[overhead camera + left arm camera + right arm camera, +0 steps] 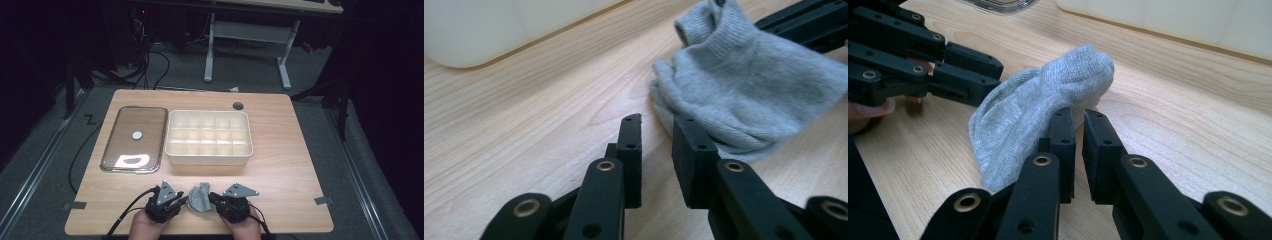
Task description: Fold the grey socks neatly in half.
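Right tool (1079,116) hides part of grey sock (1023,110).

the grey sock (744,95) runs off the left gripper view's right edge, its cuff behind a claw.

Sock (199,198) between grippers; bare table (280,175) before divided box (208,137).

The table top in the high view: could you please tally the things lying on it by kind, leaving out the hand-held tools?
Grey sock: 1
White compartment box: 1
Clear lid lying flat beside the box: 1
Total: 3
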The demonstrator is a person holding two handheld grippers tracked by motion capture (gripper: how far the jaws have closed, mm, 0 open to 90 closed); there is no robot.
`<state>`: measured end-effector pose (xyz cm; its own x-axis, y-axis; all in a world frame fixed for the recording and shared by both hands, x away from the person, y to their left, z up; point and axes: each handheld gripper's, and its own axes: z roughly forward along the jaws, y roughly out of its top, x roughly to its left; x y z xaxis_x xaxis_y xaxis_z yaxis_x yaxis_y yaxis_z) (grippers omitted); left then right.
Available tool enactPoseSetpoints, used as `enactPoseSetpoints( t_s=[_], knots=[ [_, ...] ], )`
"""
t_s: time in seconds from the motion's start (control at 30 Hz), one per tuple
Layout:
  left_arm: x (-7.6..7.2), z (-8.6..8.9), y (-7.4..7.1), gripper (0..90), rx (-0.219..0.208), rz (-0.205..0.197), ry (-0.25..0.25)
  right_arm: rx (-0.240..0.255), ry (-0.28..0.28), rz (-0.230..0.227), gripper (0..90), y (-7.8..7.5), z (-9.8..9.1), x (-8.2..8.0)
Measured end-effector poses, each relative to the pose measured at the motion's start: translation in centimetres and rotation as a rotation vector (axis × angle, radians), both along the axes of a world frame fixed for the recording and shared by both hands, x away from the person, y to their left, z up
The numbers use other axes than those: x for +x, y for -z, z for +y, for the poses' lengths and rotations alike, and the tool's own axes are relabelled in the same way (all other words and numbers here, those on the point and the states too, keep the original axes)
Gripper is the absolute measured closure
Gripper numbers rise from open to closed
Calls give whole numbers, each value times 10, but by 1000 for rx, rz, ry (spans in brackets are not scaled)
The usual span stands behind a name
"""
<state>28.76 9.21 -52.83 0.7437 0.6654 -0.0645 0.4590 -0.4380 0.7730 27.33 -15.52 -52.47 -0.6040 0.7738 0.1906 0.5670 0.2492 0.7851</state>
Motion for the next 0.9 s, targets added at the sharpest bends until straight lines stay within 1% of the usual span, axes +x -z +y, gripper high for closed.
enactPoseSetpoints(
  t_s=[0.1, 0.13, 0.23, 0.33, 0.37, 0.4, 0.43, 0.47, 0.5, 0.57, 0.6, 0.63, 0.67, 0.7, 0.73, 0.77, 0.8, 0.87, 0.9],
  knots=[
    [-1, -1, 0, 756, -5, 4, 3, 4, 0, -3, 842, -1, -1, -1],
    [-2, -3, 0, 761, -1, 8, 6, 5, 2, 1, 840, -1, -1, -1],
    [-5, -6, -1, 771, 9, 5, 19, 6, 5, 1, 841, -2, -2, -2],
    [-7, -10, -1, 777, 8, 3, 28, 8, 9, -5, 841, -4, -2, -4],
    [-9, -15, -1, 780, 12, 0, 41, 12, 12, -4, 841, -4, -2, -5],
    [-9, -15, -1, 784, 12, 0, 41, 12, 12, -4, 841, -4, -2, -5],
    [-10, -20, 0, 786, 13, -1, 52, 8, 11, -14, 842, -5, -2, -6],
    [-10, -23, 0, 788, 13, -1, 58, 7, 13, -14, 842, -6, -1, -6],
    [-10, -23, 0, 792, 13, -1, 58, 7, 13, -14, 842, -6, -1, -6],
    [-10, -28, 0, 797, 13, -4, 66, 4, 16, -19, 842, -6, -1, -7],
    [-8, -34, 1, 805, 3, 1, 65, -1, 19, -24, 843, -6, -1, -8],
    [-8, -34, 1, 811, 3, 1, 65, -1, 19, -24, 843, -6, -1, -8],
    [-4, -42, 1, 817, -9, 5, 68, -6, 26, -20, 851, -6, -1, -7],
    [-4, -42, 1, 822, -9, 5, 68, -6, 26, -20, 851, -6, -1, -7],
    [-1, -50, 0, 826, -1, -6, 85, -19, 33, -27, 856, -7, -2, -3],
    [-1, -53, 0, 830, -2, -12, 92, -23, 39, -28, 858, -7, -2, -1],
    [-1, -55, 0, 835, -3, -12, 101, -24, 42, -32, 863, -8, -3, 2],
    [-1, -56, 0, 847, -3, -16, 103, -25, 49, -30, 867, -8, -3, 3],
    [-2, -55, 1, 853, 5, -20, 111, -26, 50, -31, 868, -8, -3, 3]
  ],
)
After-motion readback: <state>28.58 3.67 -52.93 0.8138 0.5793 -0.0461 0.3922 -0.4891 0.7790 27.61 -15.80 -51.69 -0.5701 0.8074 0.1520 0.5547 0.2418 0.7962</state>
